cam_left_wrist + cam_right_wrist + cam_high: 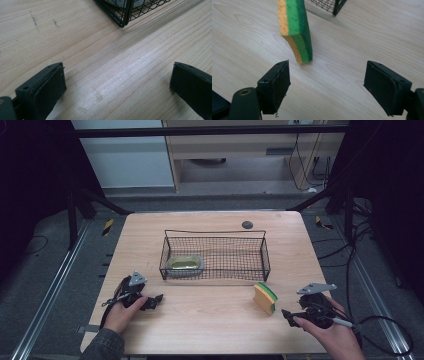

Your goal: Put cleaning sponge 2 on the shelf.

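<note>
High view above the near edge, facing forward and down over the whole table, both gripper views low and close to the wood, each probably sharing a basket corner with it

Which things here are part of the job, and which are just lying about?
Part of the job:
- sponge, standing on edge just ahead of the open right claw
- wire basket on the table
- left claw, open over bare wood near the basket's corner

Lying about:
- yellowish dish inside the basket's left end
- dark round cap at the table's far edge
</note>
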`<action>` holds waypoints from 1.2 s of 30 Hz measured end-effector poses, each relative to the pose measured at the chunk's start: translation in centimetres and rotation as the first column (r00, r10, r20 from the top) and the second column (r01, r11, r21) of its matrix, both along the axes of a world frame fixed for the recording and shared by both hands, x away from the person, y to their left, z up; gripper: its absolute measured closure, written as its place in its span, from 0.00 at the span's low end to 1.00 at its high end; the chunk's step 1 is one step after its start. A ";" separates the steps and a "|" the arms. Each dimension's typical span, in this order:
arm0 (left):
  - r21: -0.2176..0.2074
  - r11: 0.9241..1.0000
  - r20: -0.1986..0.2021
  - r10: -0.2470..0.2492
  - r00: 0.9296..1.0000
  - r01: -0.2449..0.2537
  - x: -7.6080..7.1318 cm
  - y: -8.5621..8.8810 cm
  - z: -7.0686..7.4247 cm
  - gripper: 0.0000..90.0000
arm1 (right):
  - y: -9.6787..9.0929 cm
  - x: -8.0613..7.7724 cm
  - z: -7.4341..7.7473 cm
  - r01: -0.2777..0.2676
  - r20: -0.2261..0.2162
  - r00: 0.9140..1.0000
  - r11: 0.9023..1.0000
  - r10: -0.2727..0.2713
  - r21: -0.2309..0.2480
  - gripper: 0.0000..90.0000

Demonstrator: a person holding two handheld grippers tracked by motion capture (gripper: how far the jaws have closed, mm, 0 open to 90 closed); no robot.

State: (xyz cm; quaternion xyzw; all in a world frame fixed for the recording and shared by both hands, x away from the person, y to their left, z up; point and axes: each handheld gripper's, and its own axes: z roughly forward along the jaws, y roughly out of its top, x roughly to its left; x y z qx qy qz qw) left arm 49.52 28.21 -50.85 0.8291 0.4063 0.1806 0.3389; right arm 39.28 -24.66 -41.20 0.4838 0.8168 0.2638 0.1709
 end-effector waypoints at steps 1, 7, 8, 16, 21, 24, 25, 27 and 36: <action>0.000 1.000 0.000 0.000 1.000 0.000 0.0 0.0 0.0 0.00 | 0.3 0.0 0.3 -0.010 0.003 1.000 1.000 0.010 -0.011 0.22; -0.001 1.000 0.000 0.001 1.000 -0.001 0.0 0.0 0.0 0.00 | 1.5 0.3 1.8 -0.053 0.035 0.998 0.998 0.054 -0.045 0.17; -0.003 1.000 -0.002 0.003 1.000 -0.003 0.0 0.0 0.0 0.00 | 1.8 0.4 2.0 -0.062 0.034 0.997 0.997 0.063 -0.046 0.19; -0.003 1.000 -0.002 0.003 1.000 -0.003 0.0 0.0 0.0 0.00 | 3.5 2.7 2.2 -0.111 -0.018 0.994 0.993 0.111 -0.030 0.29; -0.003 1.000 -0.002 0.003 1.000 -0.003 0.0 0.0 0.0 0.00 | 4.9 4.4 1.9 -0.142 -0.063 0.988 0.990 0.142 0.001 0.34; -0.003 1.000 -0.002 0.003 1.000 -0.003 0.0 0.0 0.0 0.00 | 5.9 5.3 1.4 -0.150 -0.093 0.985 0.989 0.147 -0.019 0.37; -0.003 1.000 -0.002 0.003 1.000 -0.003 0.0 0.0 0.0 0.00 | 6.2 5.6 1.3 -0.150 -0.105 0.984 0.988 0.146 -0.026 0.40; -0.003 1.000 -0.001 0.004 1.000 -0.004 0.0 0.0 0.0 0.00 | 6.8 6.2 0.9 -0.158 -0.137 0.979 0.987 0.152 -0.039 0.43; -0.002 1.000 -0.001 0.003 1.000 -0.003 0.1 0.0 0.0 0.00 | 7.7 8.0 -0.6 -0.159 -0.198 0.970 0.985 0.143 -0.070 0.56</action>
